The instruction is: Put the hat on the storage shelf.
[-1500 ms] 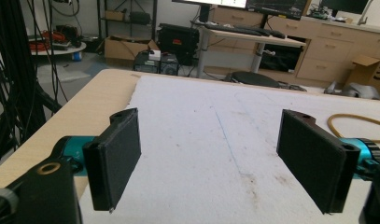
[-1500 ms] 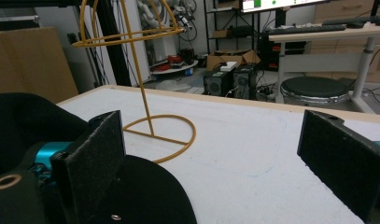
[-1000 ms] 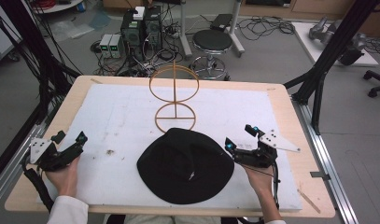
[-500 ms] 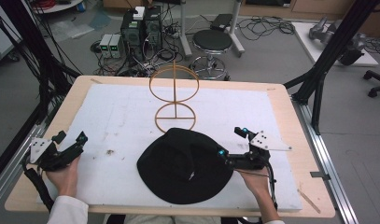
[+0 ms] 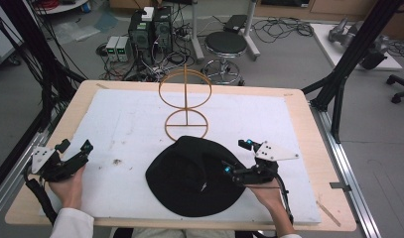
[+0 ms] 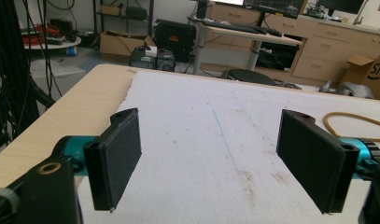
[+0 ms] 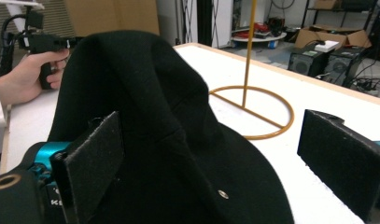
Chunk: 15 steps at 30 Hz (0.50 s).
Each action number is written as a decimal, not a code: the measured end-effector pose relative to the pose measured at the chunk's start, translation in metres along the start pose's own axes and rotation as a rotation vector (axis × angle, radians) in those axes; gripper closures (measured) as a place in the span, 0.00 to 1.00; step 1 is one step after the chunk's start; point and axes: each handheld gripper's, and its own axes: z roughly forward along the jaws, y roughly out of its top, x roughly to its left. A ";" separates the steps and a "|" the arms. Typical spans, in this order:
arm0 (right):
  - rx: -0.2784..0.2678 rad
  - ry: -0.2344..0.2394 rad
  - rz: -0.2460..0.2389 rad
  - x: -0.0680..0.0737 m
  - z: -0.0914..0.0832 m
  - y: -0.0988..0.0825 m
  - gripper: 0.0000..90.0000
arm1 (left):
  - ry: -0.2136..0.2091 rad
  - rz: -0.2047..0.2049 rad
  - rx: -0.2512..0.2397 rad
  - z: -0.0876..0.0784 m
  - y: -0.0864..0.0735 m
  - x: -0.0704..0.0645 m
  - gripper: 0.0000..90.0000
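Evidently the black hat point(image 5: 194, 176) lay on the white mat point(image 5: 115, 119) at the near middle of the table point(image 5: 308, 124), its far brim just beside the base ring of the gold wire stand point(image 5: 185, 106). The right gripper point(image 5: 236, 158) sat at the hat's right edge with its jaws spread, one over the brim and one outside it; in the right gripper view the crown point(image 7: 145, 102) rose between the pads point(image 7: 92, 163), gripped by neither. The left gripper point(image 5: 75, 148) rested well apart at the mat's left side, jaws wide and empty, with bare mat between its pads point(image 6: 115, 156).

The likely trouble was a poor bite: closing on a loose fold of soft brim could let the hat sag or slip, and a careless lift might knock the light stand over.

Compared with a second before, the right gripper had slid leftward onto the hat's edge; the left had not moved.
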 end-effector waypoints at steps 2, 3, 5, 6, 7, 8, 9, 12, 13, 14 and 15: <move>0.011 0.007 0.001 0.001 0.002 -0.001 0.07 | 0.000 0.000 -0.001 0.000 0.000 0.000 0.25; 0.022 0.020 0.008 0.001 0.005 -0.002 0.07 | -0.001 0.002 0.000 0.000 0.000 0.000 0.25; 0.027 0.023 0.009 0.001 0.006 -0.003 0.07 | -0.002 0.001 0.002 0.000 0.000 0.000 0.25; 0.031 0.028 0.010 0.001 0.007 -0.004 0.07 | -0.002 0.001 0.003 0.000 0.000 0.000 0.25; 0.035 0.031 0.011 0.001 0.008 -0.004 0.07 | -0.002 0.002 0.003 0.000 0.000 0.000 0.25; 0.047 0.038 0.004 0.002 0.010 -0.006 0.07 | -0.003 0.001 0.002 0.000 0.000 0.000 0.25; 0.051 0.040 0.001 0.003 0.010 -0.006 0.07 | -0.003 0.001 0.001 0.000 0.000 0.000 0.25; 0.063 0.044 -0.013 0.005 0.013 -0.007 0.07 | -0.002 0.001 0.003 0.000 0.000 0.000 0.25; 0.063 0.044 -0.013 0.005 0.013 -0.007 0.07 | -0.002 0.001 0.003 0.000 0.000 0.000 0.25; 0.065 0.045 -0.015 0.005 0.014 -0.007 0.07 | -0.003 0.001 0.002 0.000 0.000 0.000 0.25; 0.066 0.046 -0.017 0.006 0.015 -0.008 0.07 | -0.003 0.001 0.002 0.000 0.000 0.000 0.25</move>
